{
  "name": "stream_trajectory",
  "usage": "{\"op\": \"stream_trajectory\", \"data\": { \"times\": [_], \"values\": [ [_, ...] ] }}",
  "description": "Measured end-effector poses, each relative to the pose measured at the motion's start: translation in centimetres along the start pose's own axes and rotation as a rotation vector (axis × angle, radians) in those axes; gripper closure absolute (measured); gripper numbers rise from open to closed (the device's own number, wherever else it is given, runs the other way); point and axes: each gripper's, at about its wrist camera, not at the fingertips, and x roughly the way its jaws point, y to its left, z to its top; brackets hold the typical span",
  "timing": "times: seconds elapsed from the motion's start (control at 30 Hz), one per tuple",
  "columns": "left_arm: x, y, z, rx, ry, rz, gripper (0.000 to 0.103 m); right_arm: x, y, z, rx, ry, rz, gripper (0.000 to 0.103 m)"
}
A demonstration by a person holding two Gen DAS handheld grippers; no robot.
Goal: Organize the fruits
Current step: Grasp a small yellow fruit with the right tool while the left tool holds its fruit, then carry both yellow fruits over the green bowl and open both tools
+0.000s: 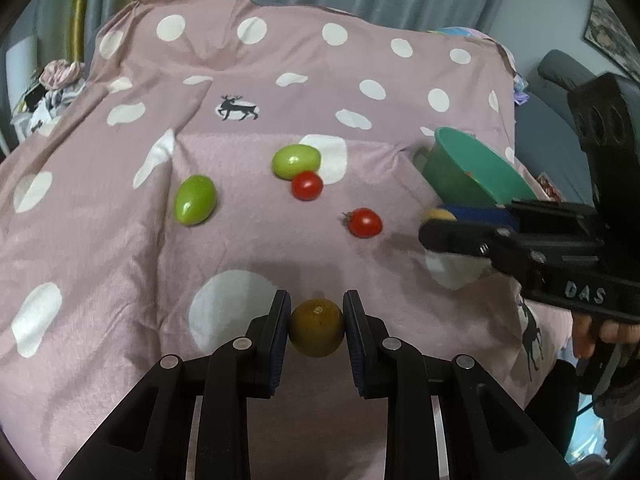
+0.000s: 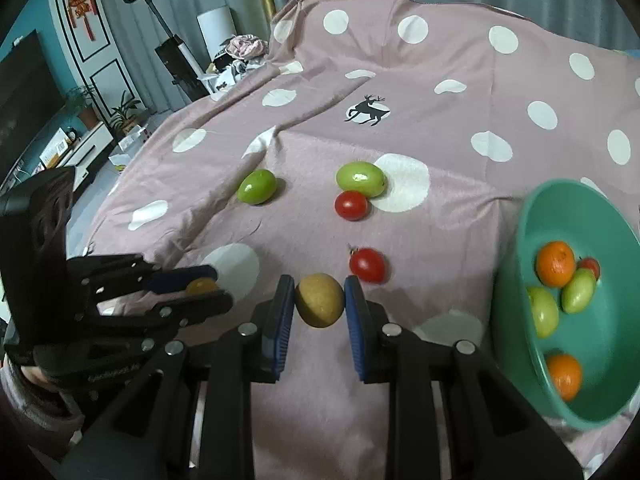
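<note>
While right gripper [image 2: 319, 300] fingers clench yellow-brown fruit [image 2: 320, 300] squarely between pads, left gripper [image 1: 317, 327] fingers clamp olive-brown fruit [image 1: 317, 327] likewise, above polka-dot blanket [image 1: 120, 240].

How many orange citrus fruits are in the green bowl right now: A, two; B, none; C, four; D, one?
A: the right wrist view shows two orange fruits inside the green bowl, one near the far side and one at the near side, with green ones between them.
</note>
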Motion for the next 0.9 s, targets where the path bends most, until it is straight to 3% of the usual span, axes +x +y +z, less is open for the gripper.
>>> {"op": "stream_trajectory", "data": {
  "times": [0.4,0.9],
  "values": [
    [-0.5,-3.2,1.5,0.06,-0.021,0.013,0.076,-3.4,-1.9,-1.9,0.072,-0.064,0.035,0.077],
    [-0.8,-6.2,4.4,0.086,-0.074,-0.037,0.076,-8.8,-7.7,-3.8,0.218,-0.214,-0.027,0.077]
  ]
}}
